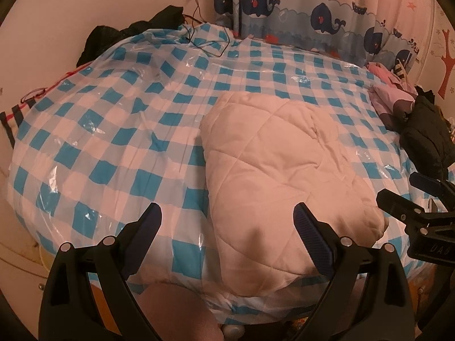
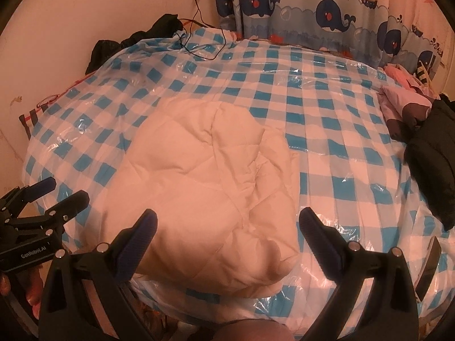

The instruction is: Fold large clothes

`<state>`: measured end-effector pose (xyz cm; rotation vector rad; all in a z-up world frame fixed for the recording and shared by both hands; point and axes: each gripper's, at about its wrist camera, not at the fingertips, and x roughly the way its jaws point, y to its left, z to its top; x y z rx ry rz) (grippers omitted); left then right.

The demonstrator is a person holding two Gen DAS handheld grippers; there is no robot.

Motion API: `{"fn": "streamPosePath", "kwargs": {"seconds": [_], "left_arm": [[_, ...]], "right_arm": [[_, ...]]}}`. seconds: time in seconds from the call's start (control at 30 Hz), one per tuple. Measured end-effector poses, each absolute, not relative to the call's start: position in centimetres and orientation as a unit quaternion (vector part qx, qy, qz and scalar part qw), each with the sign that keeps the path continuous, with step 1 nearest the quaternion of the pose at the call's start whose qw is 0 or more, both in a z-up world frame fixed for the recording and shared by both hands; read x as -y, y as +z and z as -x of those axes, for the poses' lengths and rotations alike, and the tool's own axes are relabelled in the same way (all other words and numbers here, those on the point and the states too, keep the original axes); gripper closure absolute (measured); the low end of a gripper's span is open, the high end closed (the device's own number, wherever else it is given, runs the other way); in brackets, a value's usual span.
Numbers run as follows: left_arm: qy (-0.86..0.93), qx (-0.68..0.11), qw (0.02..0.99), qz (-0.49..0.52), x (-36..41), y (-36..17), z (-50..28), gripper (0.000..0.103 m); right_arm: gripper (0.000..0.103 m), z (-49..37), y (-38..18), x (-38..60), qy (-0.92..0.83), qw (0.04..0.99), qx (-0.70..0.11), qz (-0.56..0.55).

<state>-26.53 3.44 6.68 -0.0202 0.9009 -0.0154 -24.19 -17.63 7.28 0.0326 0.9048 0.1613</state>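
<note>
A cream quilted garment (image 1: 287, 176) lies folded into a thick bundle on the bed, near its front edge; the right wrist view shows the same garment (image 2: 199, 187) left of centre. My left gripper (image 1: 227, 213) is open just above the bundle's near left part, holding nothing. My right gripper (image 2: 227, 218) is open too, over the bundle's near right edge, empty. Each gripper appears in the other's view: the right gripper (image 1: 403, 193) at the right edge, the left gripper (image 2: 57, 193) at the left edge.
The bed wears a blue-and-white checked cover (image 1: 119, 130) under clear plastic. Dark clothes (image 1: 429, 139) and a pink garment (image 1: 392, 96) lie at the right side. More dark clothing (image 1: 133, 28) and a black cable (image 1: 207, 42) sit at the back. A whale-print curtain (image 1: 298, 8) hangs behind.
</note>
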Motion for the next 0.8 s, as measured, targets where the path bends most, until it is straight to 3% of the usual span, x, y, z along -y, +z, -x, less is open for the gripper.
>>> {"fn": "streamPosePath", "kwargs": {"seconds": [0.8], "left_arm": [[-0.012,-0.448,0.894,0.012,-3.85,6.68,26.32,0.012]], "right_arm": [[0.007,24.63,6.51,17.81,0.078,0.890,-0.449,-0.018]]}}
